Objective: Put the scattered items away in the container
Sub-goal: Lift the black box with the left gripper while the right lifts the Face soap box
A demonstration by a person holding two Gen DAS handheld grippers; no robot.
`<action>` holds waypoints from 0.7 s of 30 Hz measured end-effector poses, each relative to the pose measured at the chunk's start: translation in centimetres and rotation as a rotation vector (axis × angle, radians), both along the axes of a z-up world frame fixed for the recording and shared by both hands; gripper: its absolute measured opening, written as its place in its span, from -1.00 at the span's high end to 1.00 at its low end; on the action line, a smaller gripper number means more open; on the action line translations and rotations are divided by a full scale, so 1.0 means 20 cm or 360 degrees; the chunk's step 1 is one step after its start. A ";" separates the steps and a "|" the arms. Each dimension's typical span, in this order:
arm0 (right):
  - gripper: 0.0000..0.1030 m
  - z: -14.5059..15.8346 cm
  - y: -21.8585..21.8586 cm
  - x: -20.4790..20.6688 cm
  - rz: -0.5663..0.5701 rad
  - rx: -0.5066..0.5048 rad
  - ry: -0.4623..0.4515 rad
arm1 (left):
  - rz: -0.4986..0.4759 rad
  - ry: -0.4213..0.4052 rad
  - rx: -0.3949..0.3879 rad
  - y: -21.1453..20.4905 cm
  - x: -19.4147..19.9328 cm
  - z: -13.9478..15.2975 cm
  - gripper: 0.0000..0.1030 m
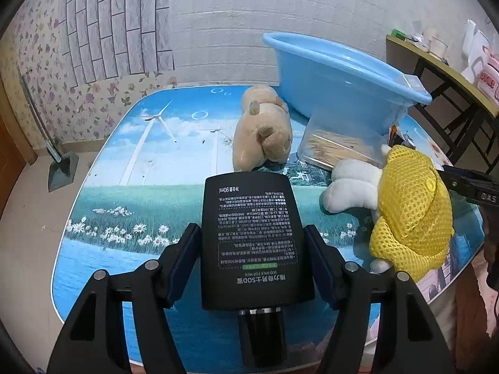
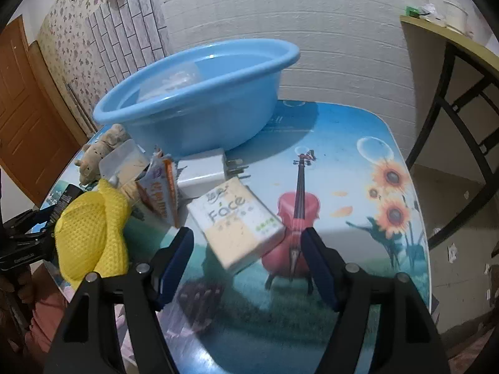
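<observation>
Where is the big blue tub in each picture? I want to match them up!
Left wrist view: the blue tub sits upper right, at the table's far side, behind the tan plush bear.
Right wrist view: the blue tub is upper left of centre, behind the white charger.
Shared landmark: the yellow mesh toy, at the right in the left view and at the left in the right view.

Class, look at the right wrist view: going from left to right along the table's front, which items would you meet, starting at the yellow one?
Yellow mesh plush → orange snack packet → white charger plug → tissue pack.
</observation>
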State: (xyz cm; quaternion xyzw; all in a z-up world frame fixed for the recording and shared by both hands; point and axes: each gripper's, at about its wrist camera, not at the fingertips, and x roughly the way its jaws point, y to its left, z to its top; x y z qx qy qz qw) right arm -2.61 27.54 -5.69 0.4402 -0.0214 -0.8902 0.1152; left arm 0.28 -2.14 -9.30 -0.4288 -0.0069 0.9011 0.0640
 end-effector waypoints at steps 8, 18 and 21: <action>-0.26 -0.02 -0.05 -0.04 0.0105 -0.0003 -0.0019 | 0.0003 -0.0007 0.0011 0.00 0.01 0.01 -0.24; 0.02 0.15 -0.01 0.10 0.0118 -0.0183 0.0106 | 0.0050 0.0059 0.0069 -0.01 0.05 0.13 -0.21; 0.02 0.25 -0.01 0.13 0.0135 -0.0204 0.0193 | 0.0075 0.0130 0.0104 -0.02 0.06 0.22 0.39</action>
